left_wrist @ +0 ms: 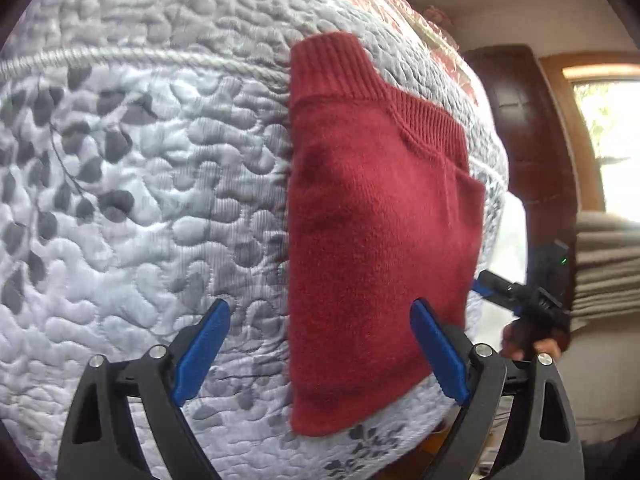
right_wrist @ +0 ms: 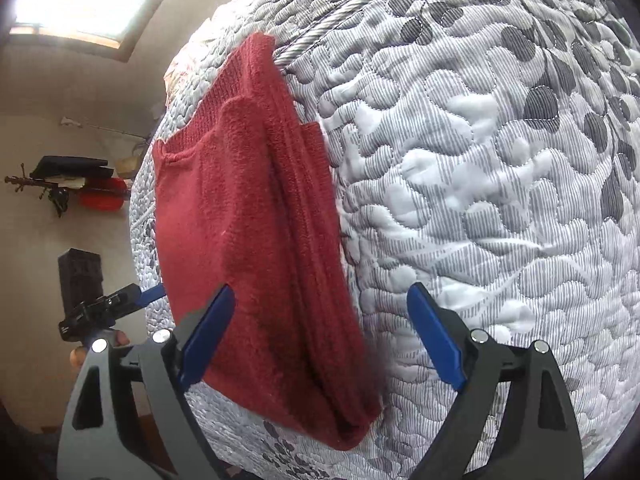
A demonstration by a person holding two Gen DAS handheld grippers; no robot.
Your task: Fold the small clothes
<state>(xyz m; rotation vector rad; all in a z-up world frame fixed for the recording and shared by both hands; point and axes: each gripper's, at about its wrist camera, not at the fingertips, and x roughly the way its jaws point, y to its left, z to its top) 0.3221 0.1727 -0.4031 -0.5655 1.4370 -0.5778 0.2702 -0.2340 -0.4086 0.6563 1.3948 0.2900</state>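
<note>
The left hand-held gripper (left_wrist: 320, 348) has its two blue fingers (left_wrist: 202, 350) spread wide and holds nothing. It hangs above the bed, with the near part of the red sweater (left_wrist: 376, 232) between and just past its fingers, toward 1 o'clock in its own view. The right hand-held gripper (right_wrist: 320, 336) is spread in the same way and is also empty. In its view the sweater (right_wrist: 248, 216) lies toward 11 o'clock, and its left finger (right_wrist: 208, 336) stands over the near edge of the cloth.

The sweater is already folded into a narrow long stack and lies flat on the grey quilt (left_wrist: 140, 200) of the bed, close to the edge of the bed nearest the person. The ribbed collar (left_wrist: 332, 68) is at the far end, at 12 o'clock. From the right side, several layers show along the long folded edge (right_wrist: 304, 220). Beyond the sweater a hand (left_wrist: 528, 340) of the person holds the other tool.

I judge that one more fold, end to end, is probably left. The risk is that a finger catches only the top layer, so the stack opens or slides when lifted. Knit cloth is soft, so an uneven pull from the two sides may skew the fold. The quilt is puffy and could be pinched together with the sweater. A careless push could also send the stack off the edge.
</note>
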